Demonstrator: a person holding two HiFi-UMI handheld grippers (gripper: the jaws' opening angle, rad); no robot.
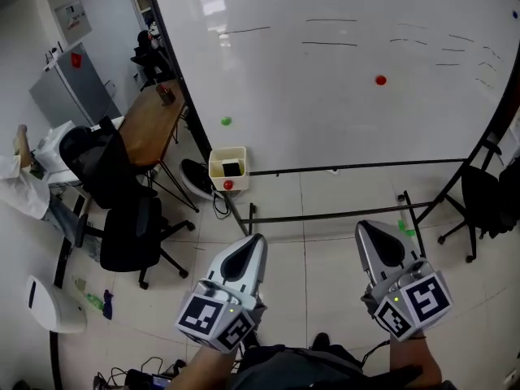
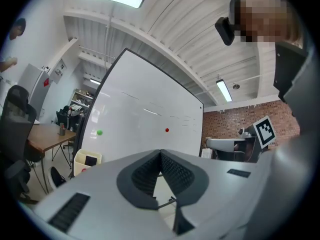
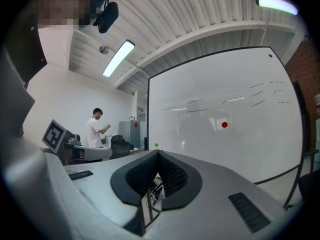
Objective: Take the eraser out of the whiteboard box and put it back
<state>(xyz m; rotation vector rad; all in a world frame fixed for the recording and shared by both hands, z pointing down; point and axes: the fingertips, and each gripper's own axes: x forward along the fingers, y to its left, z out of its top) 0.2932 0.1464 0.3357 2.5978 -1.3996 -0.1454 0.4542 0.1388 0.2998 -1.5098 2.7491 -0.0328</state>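
FACING THE BOARD: You stand before the whiteboard (image 1: 341, 63) with both grippers held low and level, and the eraser not yet touched. The left gripper (image 1: 257, 239) has its jaws brought together at the tips, with nothing between them. The right gripper (image 1: 361, 227) is closed the same way and is just as empty.

The eraser (image 1: 231, 168), a dark block, sits inside the cream box (image 1: 216, 177) at the board's lower left corner. That puts it at about 11 o'clock from the left gripper and well apart from it. A green magnet (image 1: 226, 121) marks the board at 12 o'clock above the box.

By the look of it, you are in the approach, ahead of the first step of lifting the eraser out. The next move calls for closing in on the box and parting the jaws of one gripper; the left looks the nearer. The box walls surround the block, so the jaws would probably have to come at it from above. The stand (image 1: 325, 214) runs its floor bars between you and the board, so mind your feet.
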